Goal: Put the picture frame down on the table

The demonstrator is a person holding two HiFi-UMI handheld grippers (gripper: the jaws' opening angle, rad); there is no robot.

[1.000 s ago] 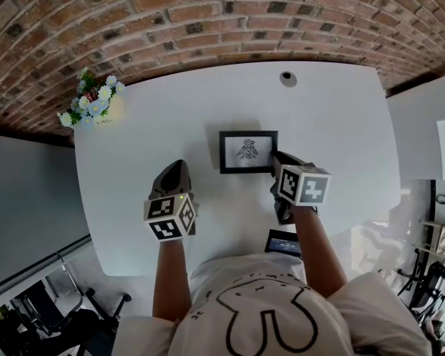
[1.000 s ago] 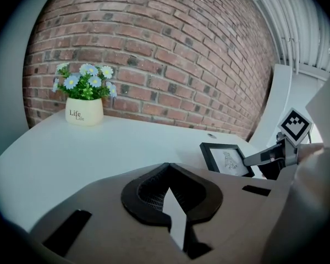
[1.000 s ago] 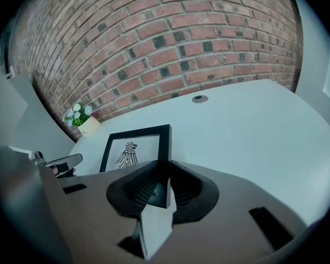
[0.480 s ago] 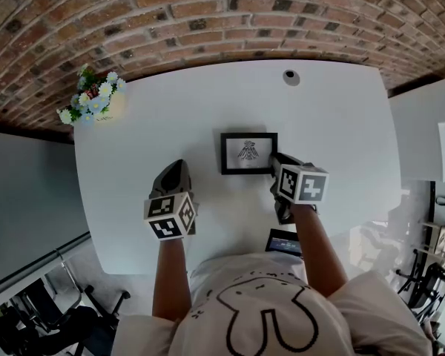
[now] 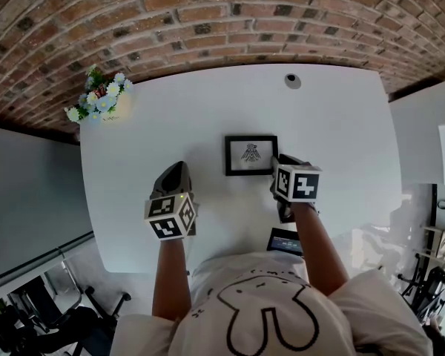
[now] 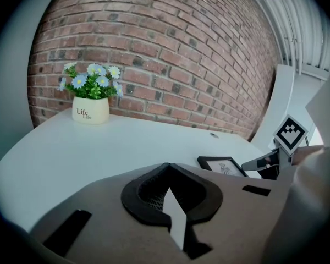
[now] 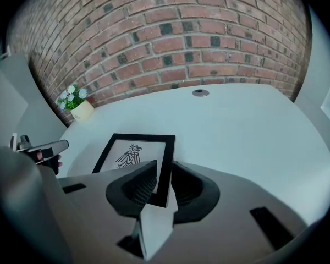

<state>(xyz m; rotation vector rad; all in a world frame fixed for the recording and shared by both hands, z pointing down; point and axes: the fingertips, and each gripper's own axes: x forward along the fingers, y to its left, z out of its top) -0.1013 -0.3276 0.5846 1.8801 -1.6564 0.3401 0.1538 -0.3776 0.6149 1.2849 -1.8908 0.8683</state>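
A small black picture frame (image 5: 251, 155) with a bird print lies face up near the middle of the white table (image 5: 170, 124). My right gripper (image 5: 279, 163) is at its right edge, shut on that edge. In the right gripper view, the frame (image 7: 133, 154) has its near right side between the two pads of the right gripper (image 7: 164, 169). My left gripper (image 5: 178, 167) hovers left of the frame, apart from it. Seen in its own view, the left gripper (image 6: 169, 166) is shut on nothing, with the frame (image 6: 220, 164) off to the right.
A cream pot of flowers (image 5: 104, 102) stands at the table's far left corner. A round cable hole (image 5: 292, 81) sits near the far edge. A dark flat device (image 5: 284, 241) lies at the near edge by my right arm. A brick wall backs the table.
The frame and the right gripper holding it have shifted slightly right together, and the frame looks a little smaller in the head view. The left gripper has stayed put.
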